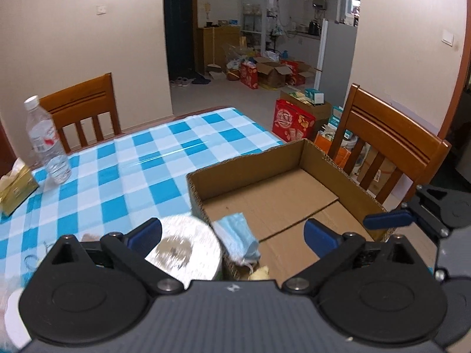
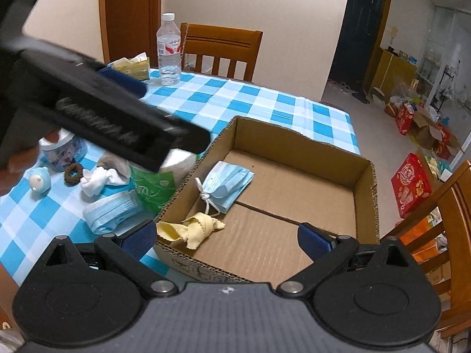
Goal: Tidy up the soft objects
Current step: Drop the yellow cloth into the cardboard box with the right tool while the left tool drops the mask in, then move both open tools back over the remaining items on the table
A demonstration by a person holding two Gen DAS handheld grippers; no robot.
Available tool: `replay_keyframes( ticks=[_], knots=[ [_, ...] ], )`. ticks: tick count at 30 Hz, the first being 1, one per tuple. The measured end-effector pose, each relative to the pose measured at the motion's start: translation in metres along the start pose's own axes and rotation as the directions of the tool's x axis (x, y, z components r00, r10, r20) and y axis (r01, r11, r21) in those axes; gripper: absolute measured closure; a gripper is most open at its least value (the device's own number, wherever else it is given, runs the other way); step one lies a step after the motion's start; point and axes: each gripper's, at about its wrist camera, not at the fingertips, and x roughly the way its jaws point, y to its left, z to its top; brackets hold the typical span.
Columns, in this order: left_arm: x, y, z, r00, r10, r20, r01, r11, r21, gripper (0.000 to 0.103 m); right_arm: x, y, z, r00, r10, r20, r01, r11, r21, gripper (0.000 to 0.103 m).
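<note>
An open cardboard box [image 2: 365,161] stands on the checked table. Inside it lie a blue face mask [image 2: 228,184] and a yellow cloth [image 2: 195,226]. The mask also shows in the left wrist view [image 1: 237,235], inside the box [image 1: 250,164]. My left gripper [image 1: 232,232] is open and empty above the box's near left corner. My right gripper [image 2: 226,236] is open and empty over the box's near edge. On the table left of the box lie a second blue mask [image 2: 110,211], white socks [image 2: 98,179] and a brown hair tie [image 2: 73,173].
A roll of tissue [image 1: 188,247] sits against the box's left side. A water bottle [image 1: 47,141] and a tissue pack [image 1: 16,185] stand at the table's far left. A green packet [image 2: 151,189], a patterned jar [image 2: 63,150] and a small toy [image 2: 39,181] lie nearby. Wooden chairs [image 1: 391,144] flank the table.
</note>
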Motion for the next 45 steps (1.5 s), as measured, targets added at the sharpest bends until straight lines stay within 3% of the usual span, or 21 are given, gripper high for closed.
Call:
replay_keyframes(
  ticks=[6,15,24,35,45],
  knots=[
    [-0.026,0.016,-0.032,0.993,0.114,-0.01,-0.114,0.992,-0.059,0.001,-0.004,0.007,-0.002,0.998,0.055,0.025,-0.055,0.998,-0.003,0.0],
    [-0.046,0.061,-0.089,0.986,0.139,-0.097,-0.151,0.979,-0.136,0.001,-0.001,0.041,-0.007,0.997,0.079,-0.005,-0.079,0.997,-0.018,0.0],
    [-0.071,0.11,-0.134,0.967,0.216,-0.134,-0.227,0.971,-0.074,0.001,0.009,0.104,0.005,0.993,0.115,-0.028,-0.115,0.993,-0.014,0.0],
    [-0.087,0.19,-0.18,0.948,0.248,-0.2,-0.272,0.957,-0.1,0.001,0.07,0.196,0.016,0.978,0.175,-0.113,-0.181,0.982,-0.045,0.0],
    [-0.1,0.237,-0.201,0.946,0.246,-0.212,-0.282,0.946,-0.162,0.001,0.124,0.264,0.02,0.955,0.243,-0.171,-0.264,0.958,-0.116,0.0]
  ],
)
